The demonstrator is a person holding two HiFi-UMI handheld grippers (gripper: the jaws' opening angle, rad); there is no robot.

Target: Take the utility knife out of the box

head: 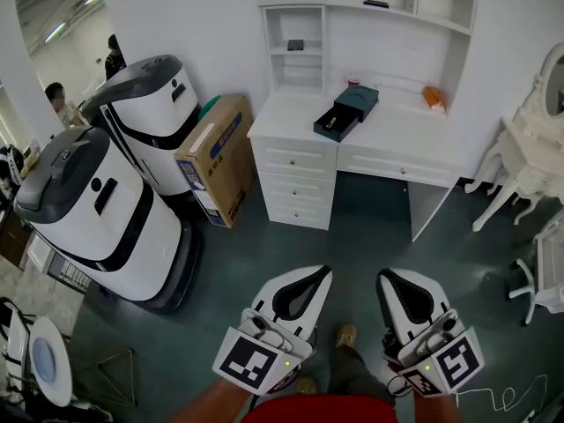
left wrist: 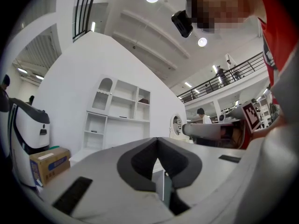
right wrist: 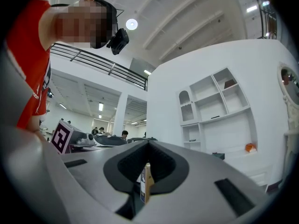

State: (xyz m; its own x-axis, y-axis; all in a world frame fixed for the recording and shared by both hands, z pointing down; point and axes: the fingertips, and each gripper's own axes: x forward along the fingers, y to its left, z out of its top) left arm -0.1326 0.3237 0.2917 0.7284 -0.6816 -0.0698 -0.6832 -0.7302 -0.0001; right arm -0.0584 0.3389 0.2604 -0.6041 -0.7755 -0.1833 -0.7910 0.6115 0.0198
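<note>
While the box (head: 357, 101) sits on the white desk (head: 286, 117) by the far wall, well apart from both tongs, we have nothing within reach, so we judge the step in hand to be the approach. The left tongs (left wrist: 157, 140) are closed tip to tip with nothing between them, and the right tongs (right wrist: 148, 143) are closed and empty as well, both held low in front of us over the dark floor. The box looks slid open, its black tray (head: 335, 124) sticking out toward the desk's front edge. The utility knife is too small to make out from here, though we expect it lies in that tray. We should come up square to the desk, with the tray straight ahead, and spread one pair of tongs before it goes down to the knife. We would steady the box with the other pair, since a light box on a smooth top will likely slide, then pinch the knife across its handle and lift it straight up, clear of the tray walls.
</note>
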